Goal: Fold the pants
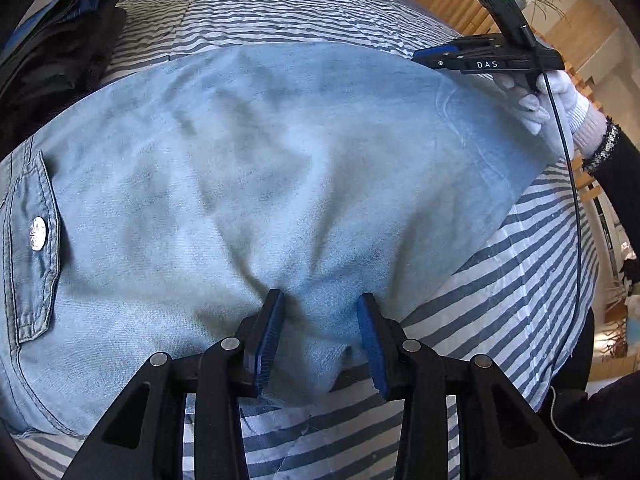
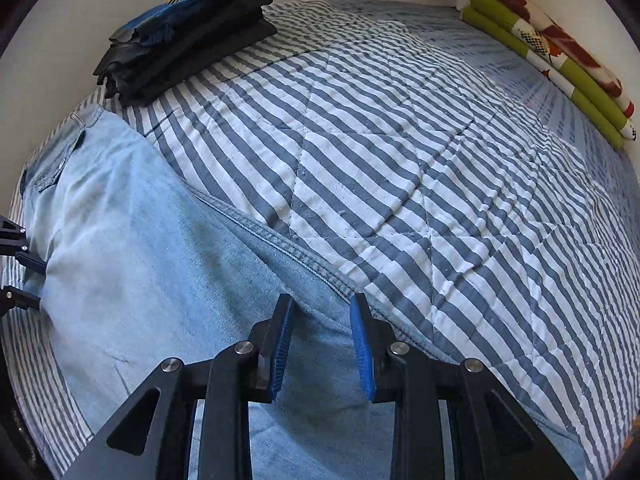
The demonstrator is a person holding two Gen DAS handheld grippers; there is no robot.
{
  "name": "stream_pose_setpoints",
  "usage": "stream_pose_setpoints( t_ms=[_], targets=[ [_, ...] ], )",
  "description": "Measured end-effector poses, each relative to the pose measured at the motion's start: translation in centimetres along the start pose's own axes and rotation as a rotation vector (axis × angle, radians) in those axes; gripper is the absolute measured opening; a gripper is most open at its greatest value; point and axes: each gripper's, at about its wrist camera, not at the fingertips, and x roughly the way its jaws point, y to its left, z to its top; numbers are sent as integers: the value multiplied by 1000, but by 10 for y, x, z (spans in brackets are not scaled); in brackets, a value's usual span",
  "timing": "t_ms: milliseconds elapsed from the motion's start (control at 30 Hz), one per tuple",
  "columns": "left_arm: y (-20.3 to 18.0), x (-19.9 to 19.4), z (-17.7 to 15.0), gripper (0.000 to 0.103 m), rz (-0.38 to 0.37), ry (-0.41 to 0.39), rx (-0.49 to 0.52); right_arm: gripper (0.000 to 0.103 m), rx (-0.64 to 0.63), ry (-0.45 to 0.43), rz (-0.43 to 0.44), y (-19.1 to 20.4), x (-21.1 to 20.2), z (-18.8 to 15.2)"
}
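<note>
The left gripper (image 1: 320, 332) pinches a bunched fold of the light blue jeans (image 1: 248, 168), which lie on the striped quilt (image 2: 400, 152). The right gripper (image 2: 322, 340), jaws partly spread, also clamps the denim near its seam.

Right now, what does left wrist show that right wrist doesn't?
Left wrist only: the right gripper seen whole from the side, held by a white-gloved hand at the jeans' far edge, plus the metal button on the pocket flap.

Right wrist only: the green and red folded bedding by the wall; the left gripper appears only as black parts at the frame edge.

Both: the light blue jeans, bunched between each view's own fingers, the striped quilt, and the dark folded clothes stack.
</note>
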Motion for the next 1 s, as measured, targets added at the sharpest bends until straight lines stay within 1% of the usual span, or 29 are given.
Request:
stream_pose_setpoints(
  t_ms=[100,200,300,333,367,400,433,500,533,600,633,667,700,733,767,800,833,900,967,1000],
  targets=[
    [1,-1,0,41,-6,3,2,26,-43,11,21,4,-1,0],
    [1,1,1,41,0,6,10,26,-85,43,31,7,1,-1],
    [1,1,1,41,3,4,16,26,-108,47,20,8,1,0],
    [1,0,0,41,3,3,18,21,-108,52,24,9,2,-1],
    [1,0,0,41,3,2,21,6,-110,60,13,10,4,-2],
    [2,0,0,41,4,0,24,4,-117,65,6,11,6,-3],
    [1,0,0,41,5,-1,28,2,-126,50,-17,13,5,-4],
    [0,-1,-4,41,7,-6,37,2,-126,14,-50,13,0,-1],
    [0,-1,-5,40,7,-7,41,2,-113,-18,-68,9,-4,3],
    [1,-2,-4,41,3,-8,35,2,-25,-52,-64,-10,-5,12],
    [1,-2,-4,41,2,-8,35,3,13,-47,-60,-16,2,14],
    [0,-2,-5,41,1,-7,36,4,21,-17,-64,-18,15,14],
    [0,-2,-5,41,0,-5,36,5,-4,9,-93,-14,25,12],
    [1,-3,-4,41,-3,-2,32,7,-33,2,-122,-9,27,12],
    [1,-6,-5,41,-7,-2,24,11,-38,-14,-142,-6,21,13],
    [2,-11,-6,41,-10,-8,15,12,-12,-41,-131,-7,10,13],
    [3,-18,-8,41,-6,-23,5,14,34,-81,-114,-12,-4,12],
    [9,-31,-8,41,11,-65,-21,14,125,-162,-102,-18,-37,4],
    [21,-44,-12,41,34,-97,-70,14,131,-180,-83,-7,-57,-10],
    [26,-49,-16,41,41,-108,-94,14,120,-179,-69,1,-61,-16]
  ],
)
